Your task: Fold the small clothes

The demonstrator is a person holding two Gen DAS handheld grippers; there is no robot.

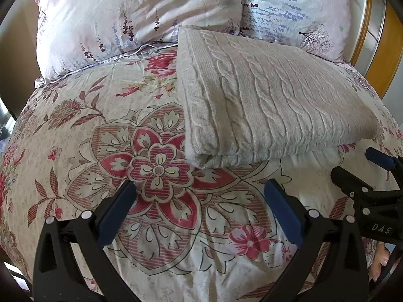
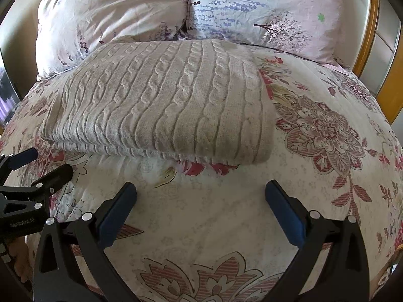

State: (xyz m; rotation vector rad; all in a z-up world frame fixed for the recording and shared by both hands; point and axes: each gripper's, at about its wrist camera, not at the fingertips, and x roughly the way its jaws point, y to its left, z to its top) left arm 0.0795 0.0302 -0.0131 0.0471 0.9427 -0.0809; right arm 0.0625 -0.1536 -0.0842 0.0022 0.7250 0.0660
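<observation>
Cable-knit sweater [image 1: 272, 100] lies folded into a neat rectangle on the bedspread [image 1: 100, 130], toward the head edge, touching the pillows [image 1: 131, 20]. Left gripper [image 1: 200, 196] and right gripper [image 2: 200, 196] both spread wide, empty, hovering short of it. Folding appears complete.

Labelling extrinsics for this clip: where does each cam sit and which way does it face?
Left wrist: on the left claw, facing the bedhead pillows; its open fingers, the right claw at the right edge and some fingers show.
Right wrist: on the right claw, same heading; its open fingers and the left claw show.
Shared: the folded beige cable-knit sweater on the floral quilt.
</observation>
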